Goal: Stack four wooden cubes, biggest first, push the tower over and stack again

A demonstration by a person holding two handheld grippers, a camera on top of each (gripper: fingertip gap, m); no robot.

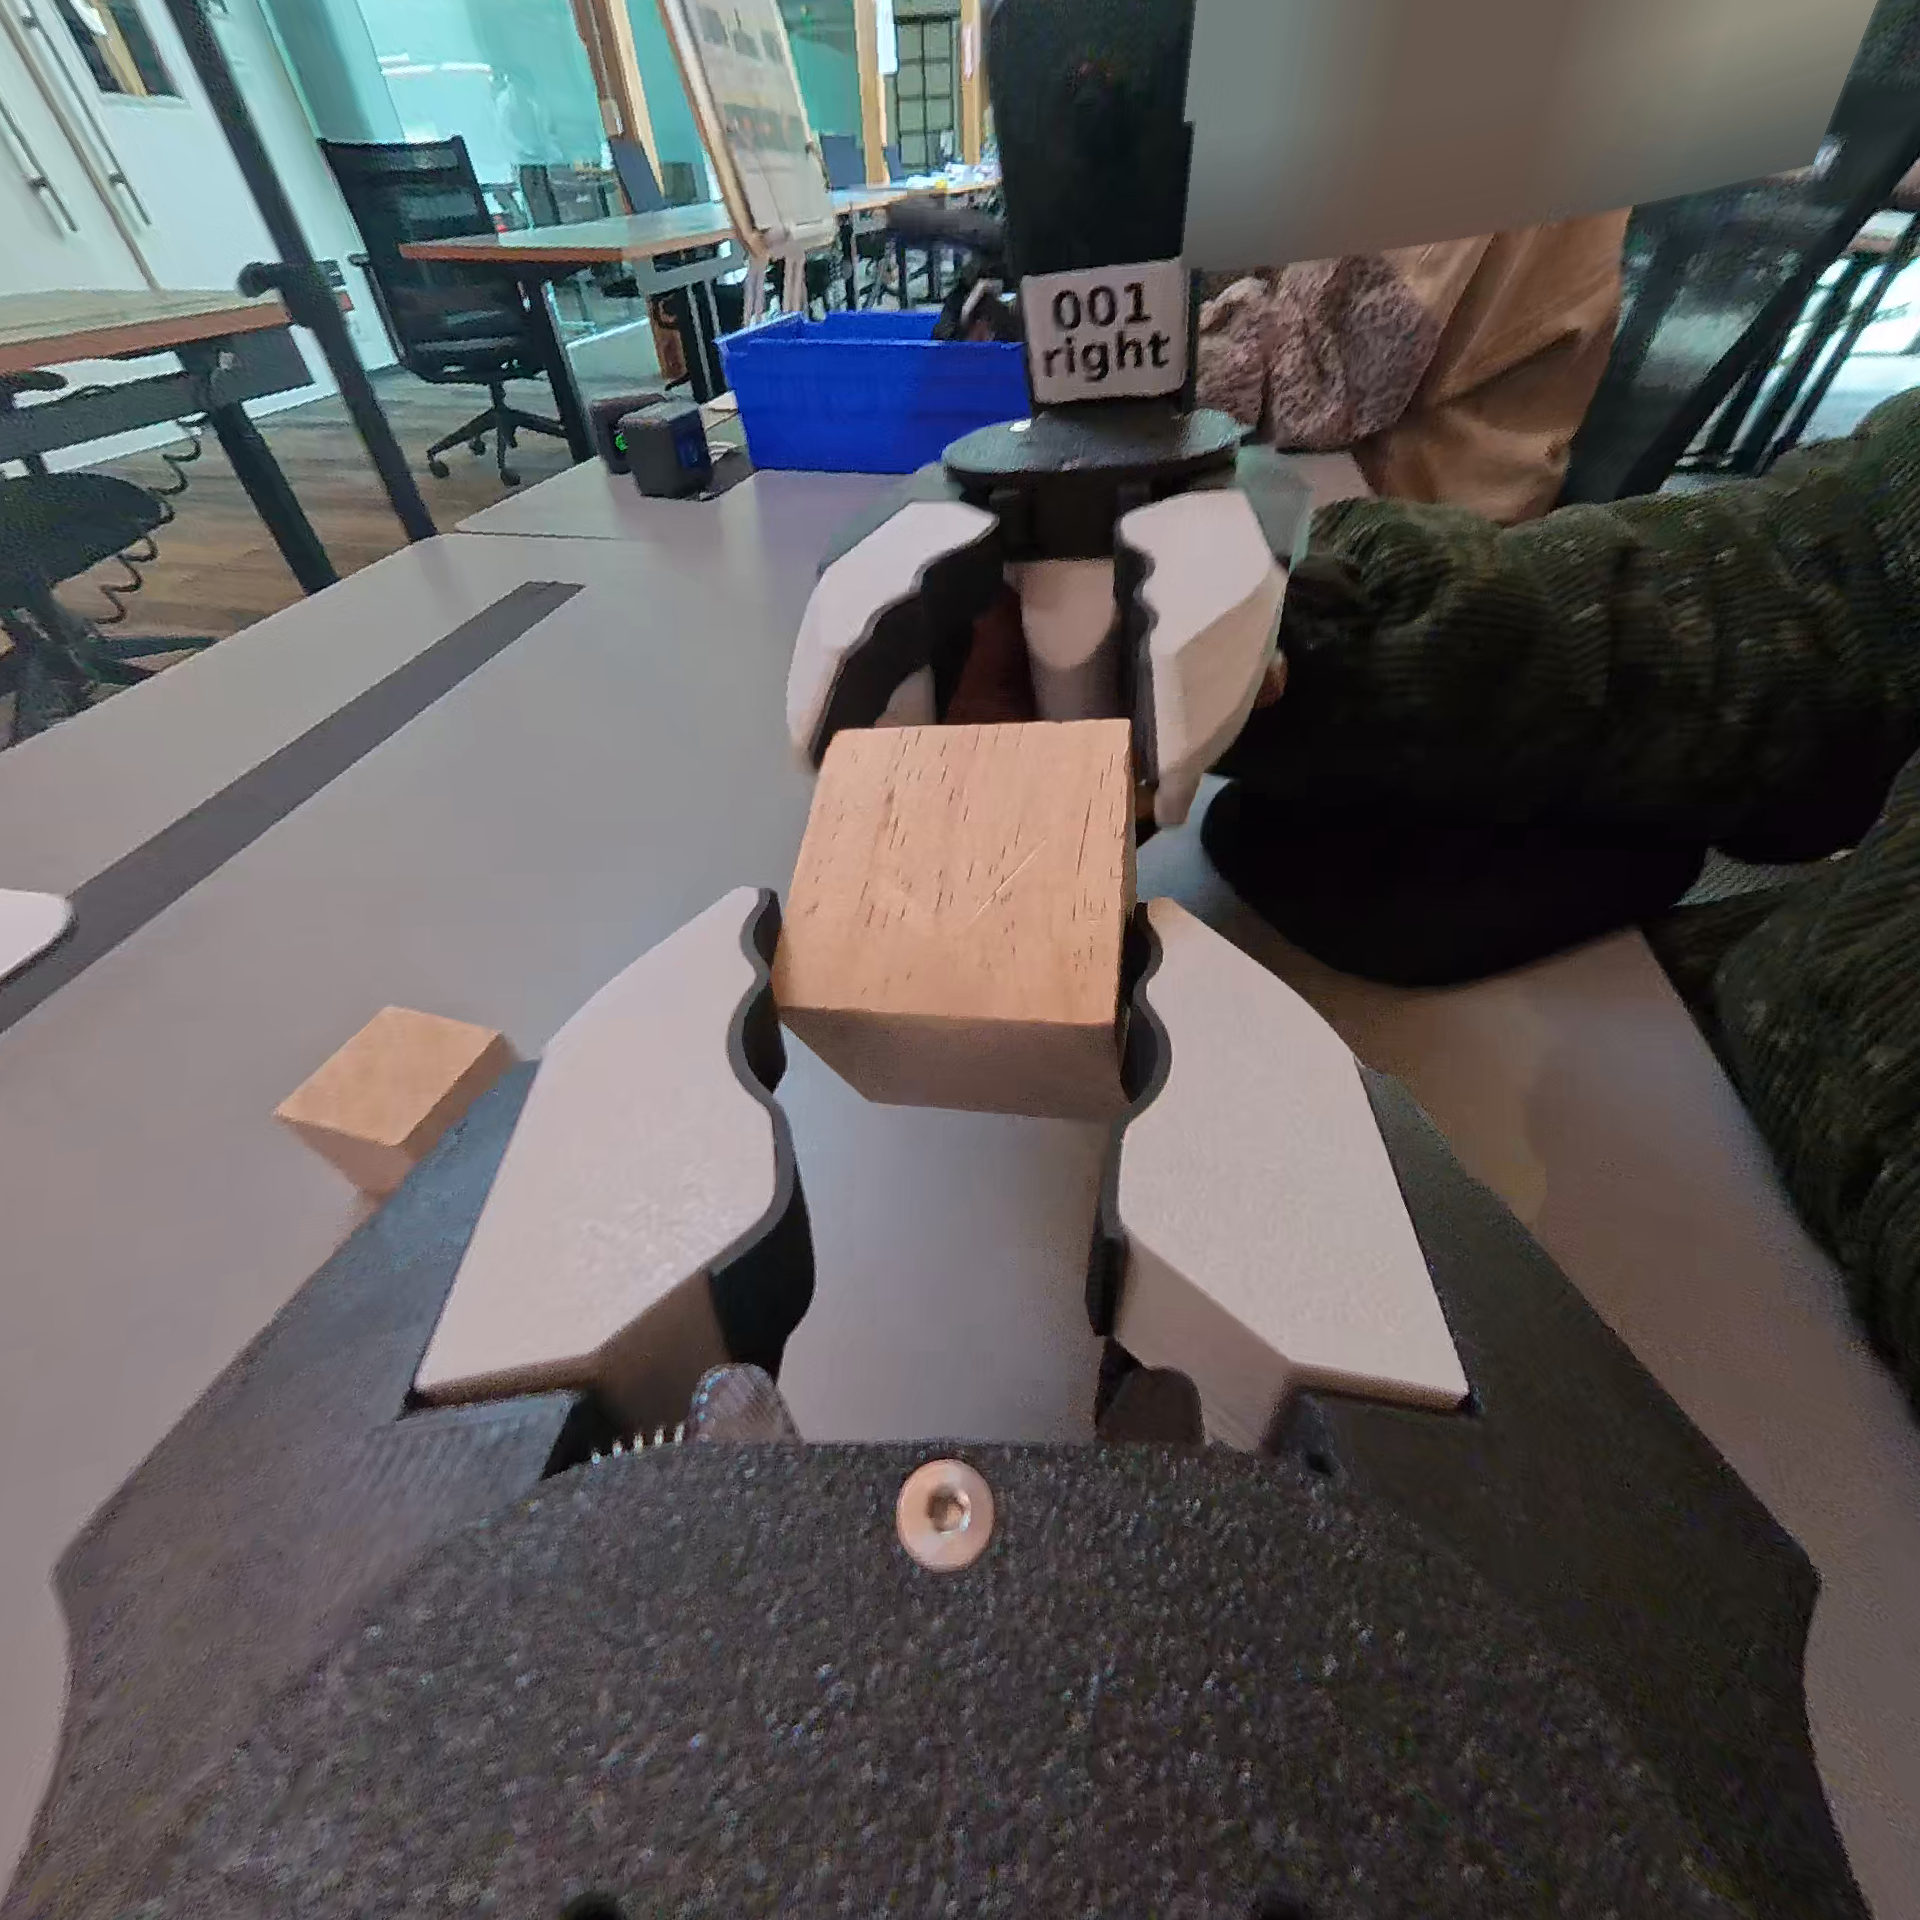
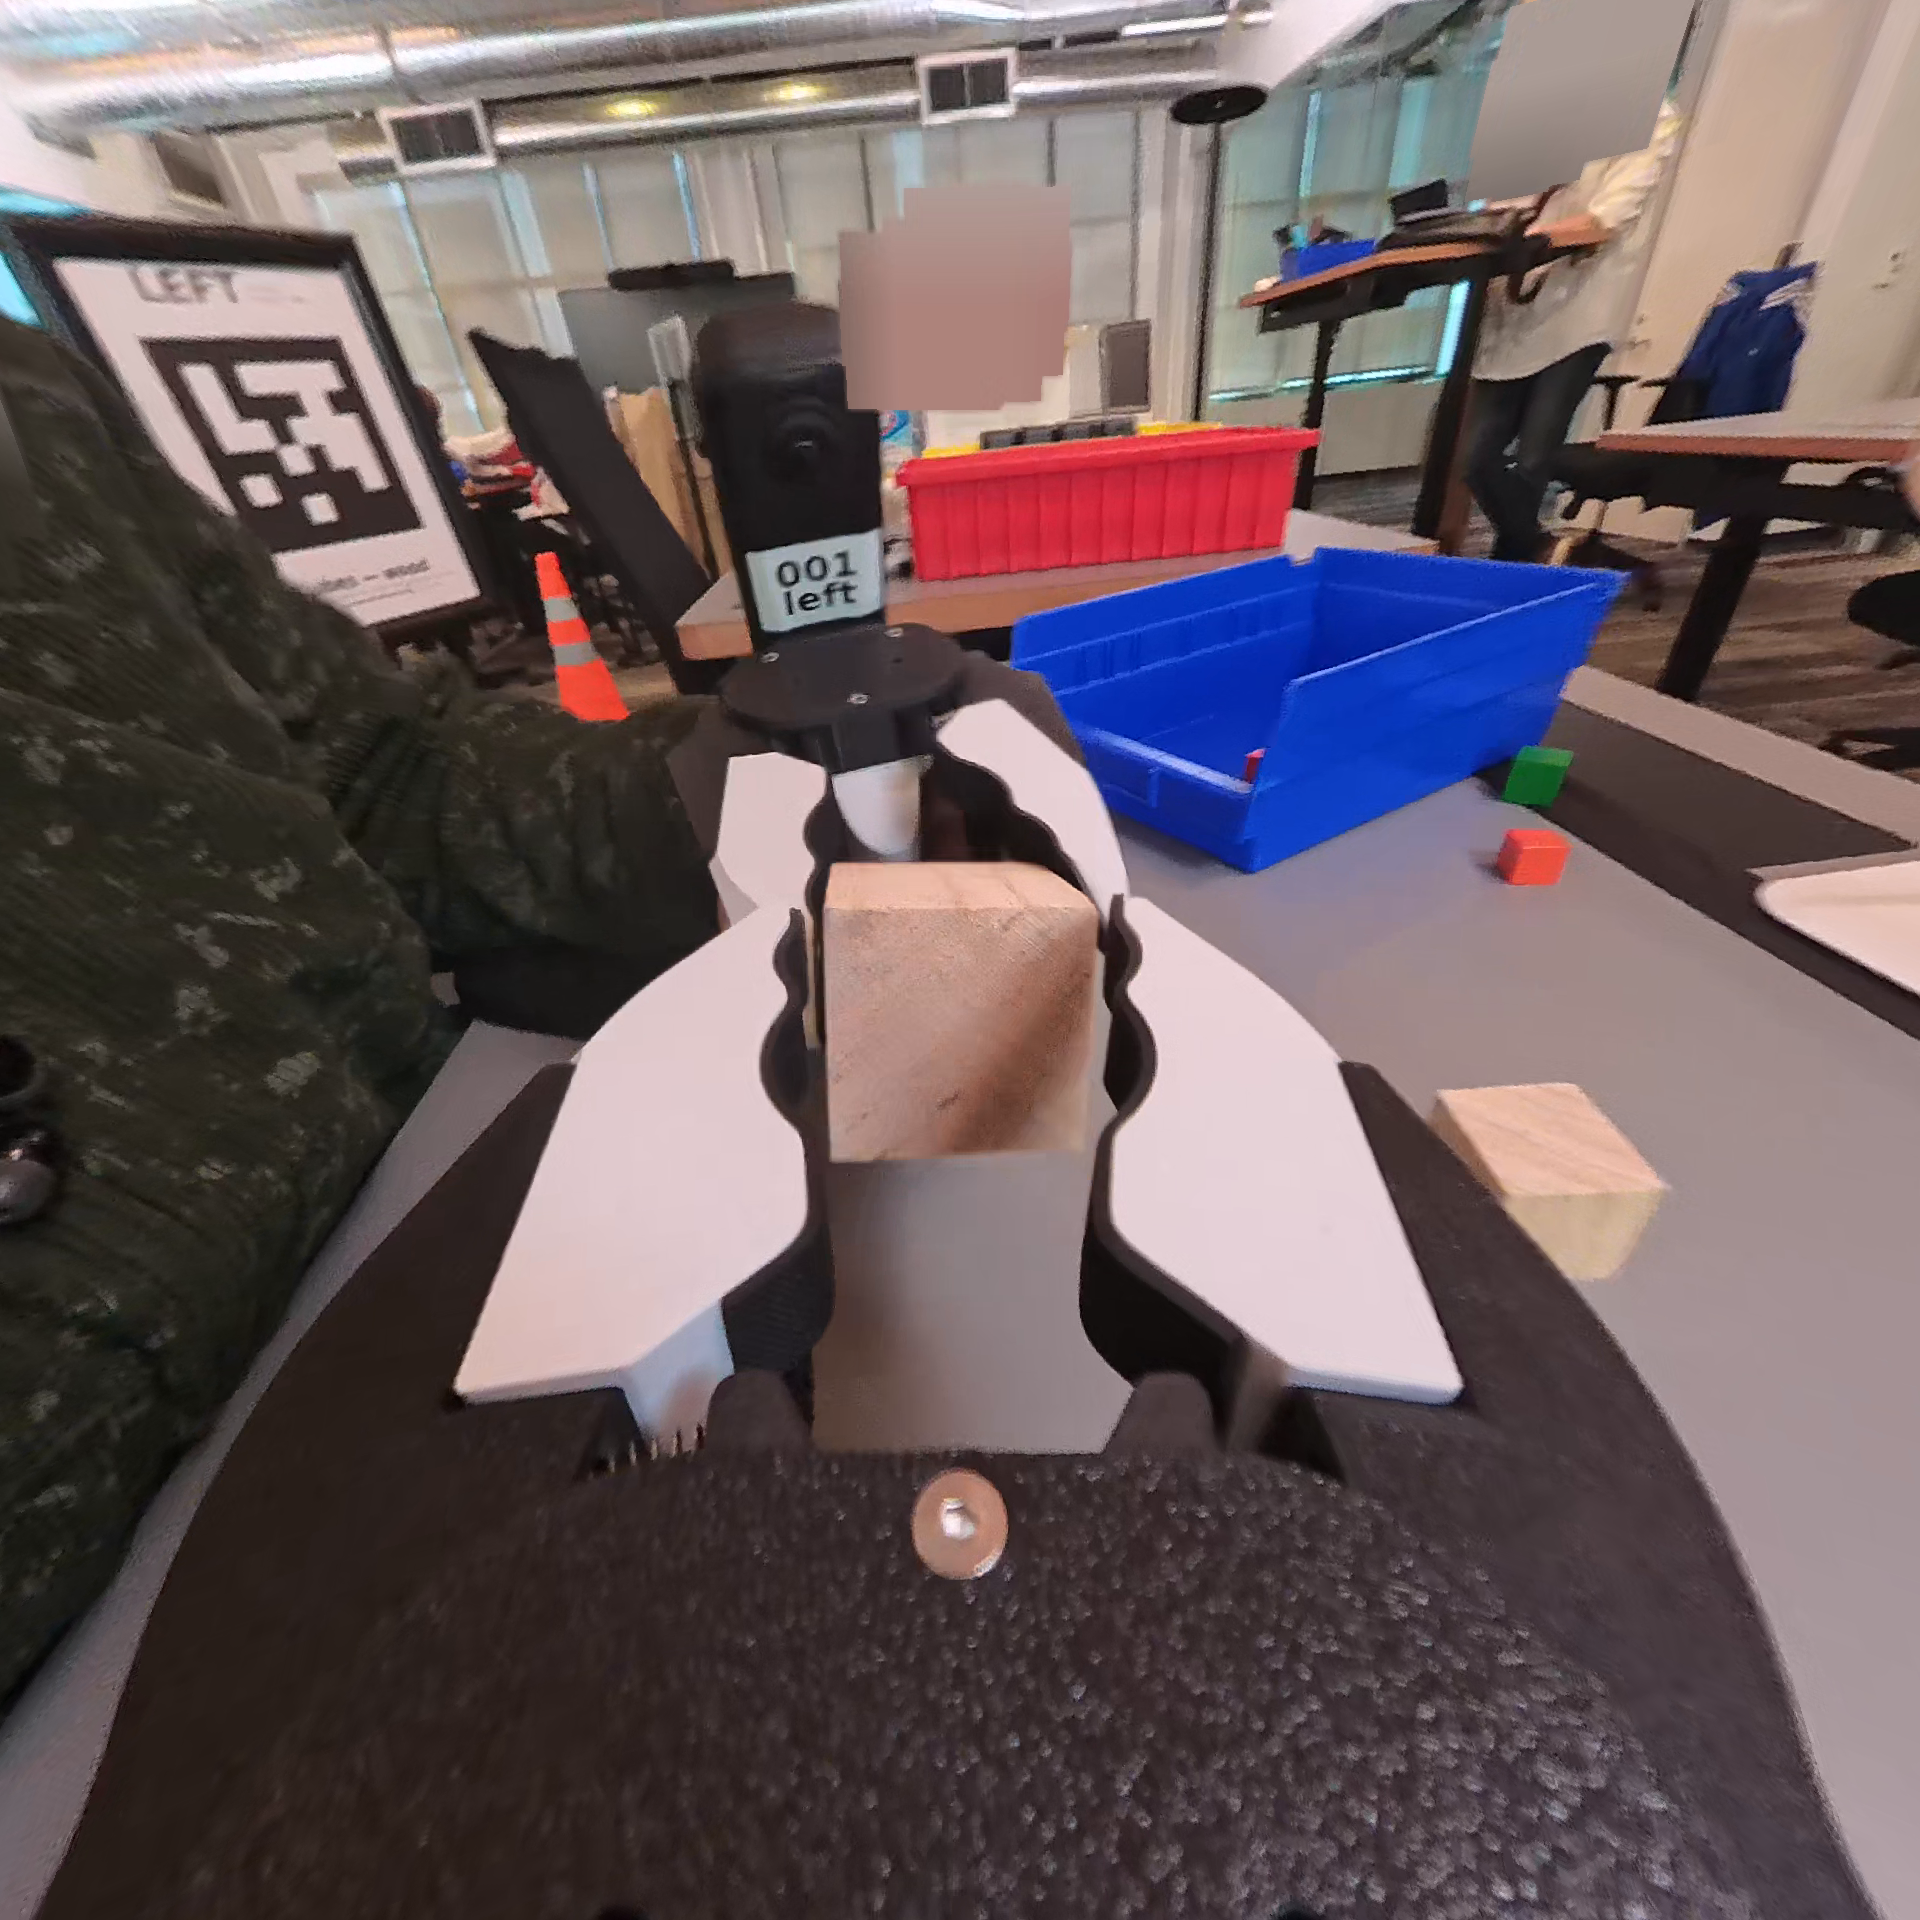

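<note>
White fingers (image 1: 665,1091) of the left gripper (image 1: 956,935) stand wide, one on each side of a wooden block (image 1: 961,883). They are very close to the near end of the block. I cannot tell if they press on it.

Facing it from the far side is the right gripper (image 2: 951,935). Its white fingers (image 2: 675,1091) are closed on the other end of the same wooden block, about as wide as the block. In the left wrist view its black pads sit right against the far sides of the block. The two grippers point at each other with the block between them, over the grey table (image 1: 416,779).

An arm in a dark green sleeve (image 1: 1558,644) reaches to the right gripper, and it rests on the table edge.

One more block of plain wood, the second block (image 2: 1548,1174), lies flat on the table just beside the grippers. Farther back on the table is a blue bin (image 2: 1351,727). Near the bin are a small red cube (image 2: 1532,857) and a small green cube (image 2: 1538,774), a little apart from each other. Behind the blue bin, on another table, is a red bin (image 2: 1091,509). An orange cone (image 2: 577,655) stands on the floor farther off.
</note>
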